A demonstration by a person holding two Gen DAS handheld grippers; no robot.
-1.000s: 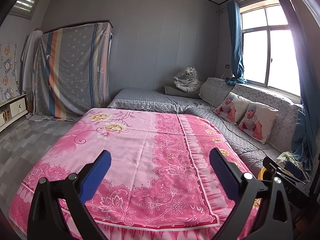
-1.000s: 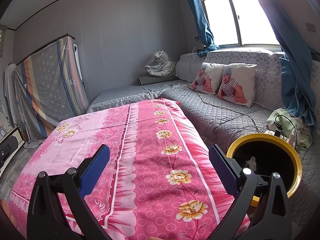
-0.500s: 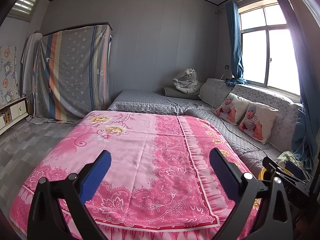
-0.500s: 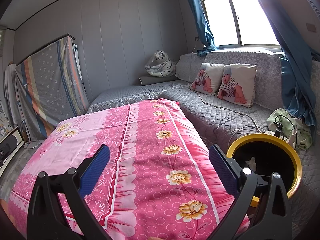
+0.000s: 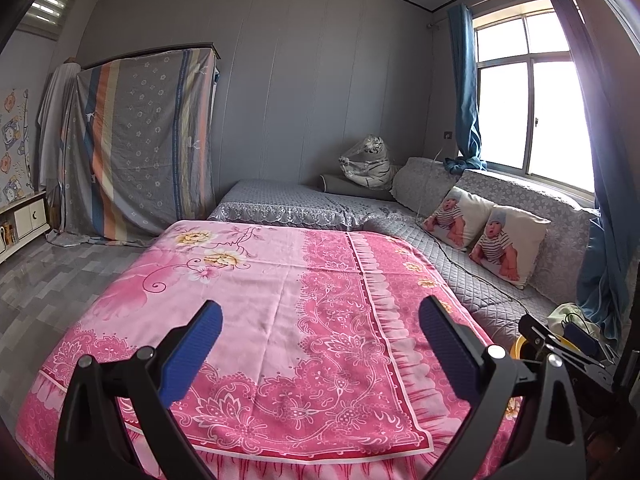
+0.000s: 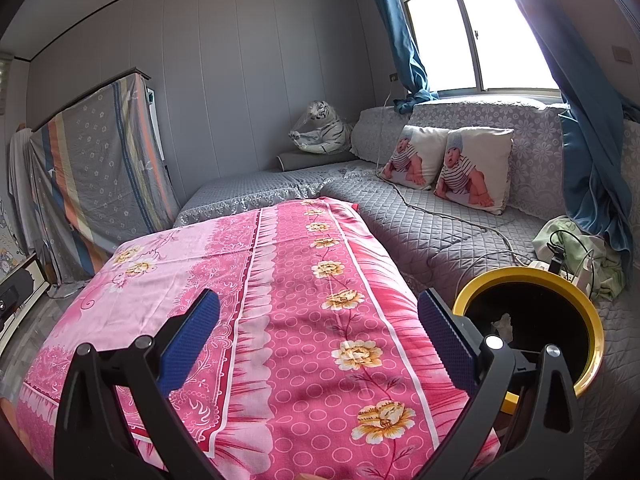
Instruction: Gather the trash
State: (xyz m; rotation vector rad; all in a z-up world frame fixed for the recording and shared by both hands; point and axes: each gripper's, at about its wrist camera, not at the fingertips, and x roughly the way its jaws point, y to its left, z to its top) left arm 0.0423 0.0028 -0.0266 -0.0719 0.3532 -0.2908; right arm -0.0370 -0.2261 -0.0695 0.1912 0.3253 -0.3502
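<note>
1. Left tool (image 5: 320,344) hangs over the pink-covered surface (image 5: 280,300), fingers wide apart, holding nothing.
2. Right tool (image 6: 319,330) likewise spread and empty, just left of the bin (image 6: 592,344).
3. Bin touches the surface's right edge; pale trash (image 6: 503,323) lies inside.

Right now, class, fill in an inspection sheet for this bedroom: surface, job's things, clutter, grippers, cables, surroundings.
Surface: pink floral bedspread, flat, no trash seen on it.
Job's things: yellow-rimmed bin beside the bed, pale crumpled scrap inside.
Clutter: green cloth on the grey quilt.
Grippers: left gripper and right gripper open, empty, above the bedspread.
Cables: white cord across the quilt; power strip behind the bin.
Surroundings: baby pillows, toy tiger, window.
</note>
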